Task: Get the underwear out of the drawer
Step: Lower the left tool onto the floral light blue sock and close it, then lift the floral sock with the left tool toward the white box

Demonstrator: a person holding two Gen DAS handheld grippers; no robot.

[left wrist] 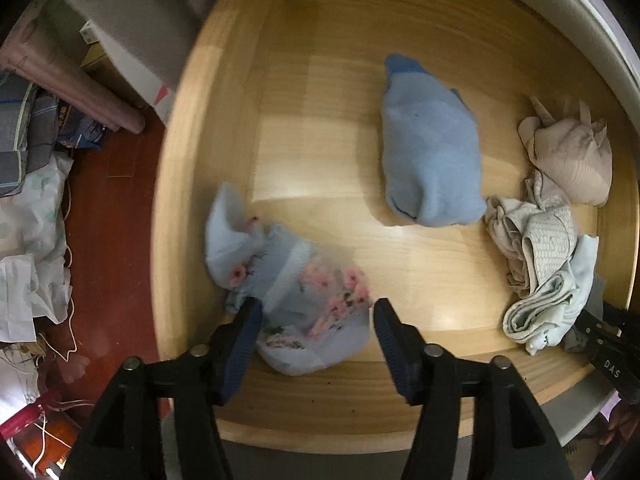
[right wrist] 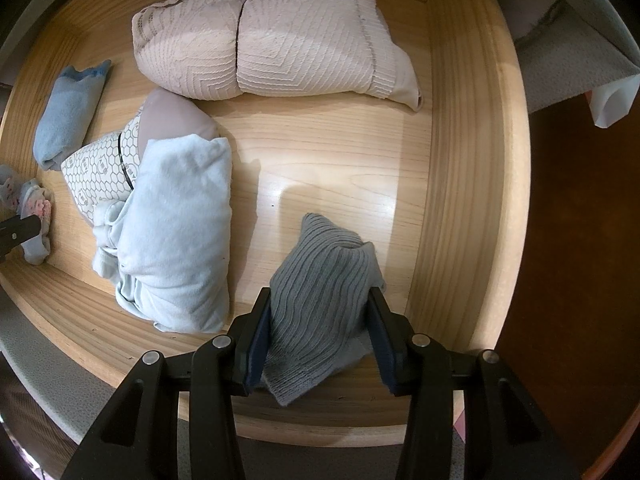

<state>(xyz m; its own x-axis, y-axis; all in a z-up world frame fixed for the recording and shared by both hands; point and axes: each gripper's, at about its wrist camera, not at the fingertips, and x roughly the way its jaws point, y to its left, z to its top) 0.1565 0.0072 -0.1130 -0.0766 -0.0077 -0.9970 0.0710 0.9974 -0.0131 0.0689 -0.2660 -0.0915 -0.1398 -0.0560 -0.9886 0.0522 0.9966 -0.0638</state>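
Note:
An open wooden drawer holds several folded garments. My left gripper is open, its jaws on either side of a light blue floral piece of underwear near the drawer's front left. My right gripper is open, its jaws on either side of a grey ribbed garment near the front wall of the drawer. The floral piece also shows at the left edge of the right wrist view.
A blue folded garment, a beige bra and a pale bundle lie in the drawer. A white lace bra and a pale blue fold lie nearby. Clutter and bags cover the floor at left.

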